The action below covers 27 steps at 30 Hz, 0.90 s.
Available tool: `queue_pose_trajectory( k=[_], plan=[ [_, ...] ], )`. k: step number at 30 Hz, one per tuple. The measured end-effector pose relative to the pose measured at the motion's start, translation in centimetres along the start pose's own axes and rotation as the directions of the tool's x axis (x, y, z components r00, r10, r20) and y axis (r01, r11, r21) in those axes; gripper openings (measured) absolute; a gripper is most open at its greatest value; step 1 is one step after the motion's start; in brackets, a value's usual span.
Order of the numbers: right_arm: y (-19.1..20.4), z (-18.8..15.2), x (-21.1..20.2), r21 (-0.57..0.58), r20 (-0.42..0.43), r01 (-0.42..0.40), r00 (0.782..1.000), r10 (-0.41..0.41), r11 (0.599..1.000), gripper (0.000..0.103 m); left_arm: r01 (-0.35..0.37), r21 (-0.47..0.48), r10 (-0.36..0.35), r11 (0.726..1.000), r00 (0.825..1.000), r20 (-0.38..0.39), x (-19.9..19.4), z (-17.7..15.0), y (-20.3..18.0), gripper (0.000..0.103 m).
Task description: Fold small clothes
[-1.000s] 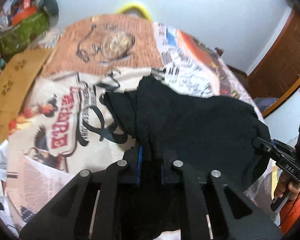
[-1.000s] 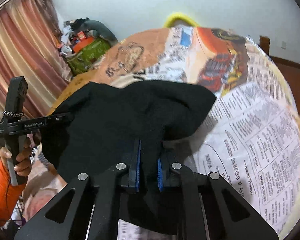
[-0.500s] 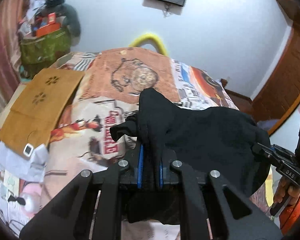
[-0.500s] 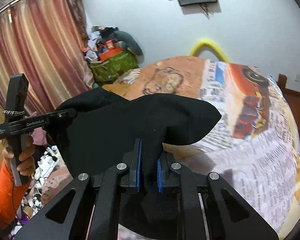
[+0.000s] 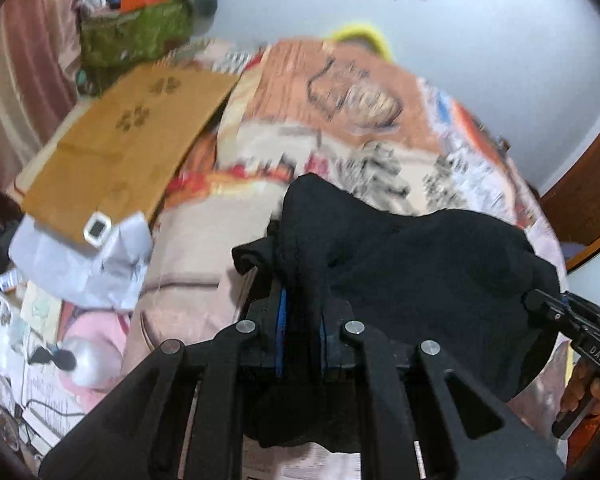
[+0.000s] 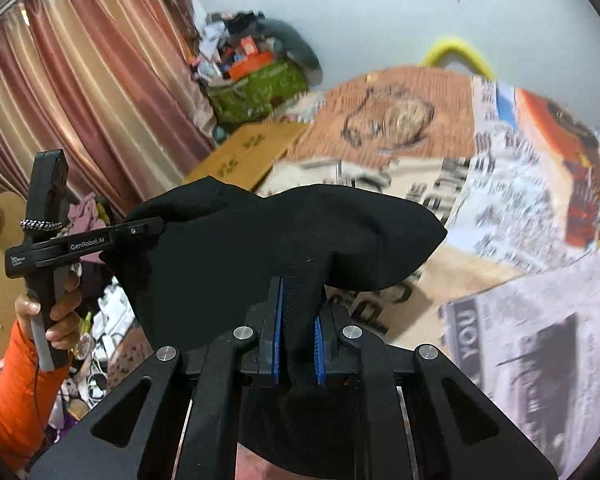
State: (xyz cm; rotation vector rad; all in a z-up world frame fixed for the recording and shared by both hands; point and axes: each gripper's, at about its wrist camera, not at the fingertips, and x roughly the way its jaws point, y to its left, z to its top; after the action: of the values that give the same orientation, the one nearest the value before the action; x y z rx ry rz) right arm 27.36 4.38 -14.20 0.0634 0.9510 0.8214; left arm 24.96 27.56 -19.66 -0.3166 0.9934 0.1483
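A small black garment (image 5: 420,264) hangs in the air, stretched between both grippers above the bed. My left gripper (image 5: 300,320) is shut on one edge of it, cloth bunched between the blue pads. My right gripper (image 6: 298,328) is shut on the other edge of the garment (image 6: 260,248). The right gripper also shows at the right edge of the left wrist view (image 5: 556,312), and the left gripper at the left of the right wrist view (image 6: 140,228), each pinching the cloth. The garment's lower part is hidden behind the fingers.
The bed (image 5: 340,128) has a printed newspaper-pattern sheet (image 6: 520,208). A flat cardboard sheet (image 5: 132,140) lies at its left side. Clutter and a green bag (image 6: 260,88) stand by the curtain (image 6: 80,100). A pink item and papers (image 5: 84,264) lie low left.
Both grippers have lifted the black garment off the bed and raised it into the air. The views have tilted up toward the room and swung slightly left.
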Motion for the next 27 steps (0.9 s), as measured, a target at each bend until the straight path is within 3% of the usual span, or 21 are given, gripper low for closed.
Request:
queue_pose_trajectory(
  k=[5,7,11,13,19,23,27],
  plan=[
    [-1.8,-1.5,2.4,0.045,-0.091,0.043,0.995,-0.039,0.998,0.012,-0.024,-0.020,0.022,1.000,0.996,-0.089,4.0,-1.7,1.4,0.022],
    [-2.7,-2.0,2.7,0.071,-0.116,0.054,0.992,-0.046,0.996,0.017,-0.061,-0.025,0.058,0.998,0.993,-0.101,4.7,-2.0,1.8,0.035],
    [-2.9,-2.5,2.5,0.018,-0.150,0.132,0.980,-0.128,0.991,0.025,-0.133,-0.021,0.131,0.991,0.987,-0.094,5.0,-2.3,2.8,0.043],
    [-2.6,-2.7,1.9,-0.027,-0.151,0.168,0.974,-0.170,0.985,0.027,-0.151,-0.028,0.148,0.988,0.986,-0.081,4.6,-2.1,3.6,0.049],
    [-1.5,-1.8,-0.4,-0.110,-0.063,0.225,0.971,-0.233,0.968,0.029,-0.164,-0.064,0.165,0.984,0.986,0.000,1.6,-0.7,4.4,0.051],
    [-0.2,-0.2,-0.6,-0.142,-0.003,0.193,0.981,-0.195,0.971,0.037,-0.100,-0.043,0.102,0.994,0.993,0.063,-0.3,1.0,3.0,0.051],
    [1.1,1.3,1.6,-0.168,-0.004,0.150,0.988,-0.152,0.974,0.038,-0.027,0.016,0.026,1.000,0.998,0.062,0.1,2.3,0.4,0.051]
  ],
)
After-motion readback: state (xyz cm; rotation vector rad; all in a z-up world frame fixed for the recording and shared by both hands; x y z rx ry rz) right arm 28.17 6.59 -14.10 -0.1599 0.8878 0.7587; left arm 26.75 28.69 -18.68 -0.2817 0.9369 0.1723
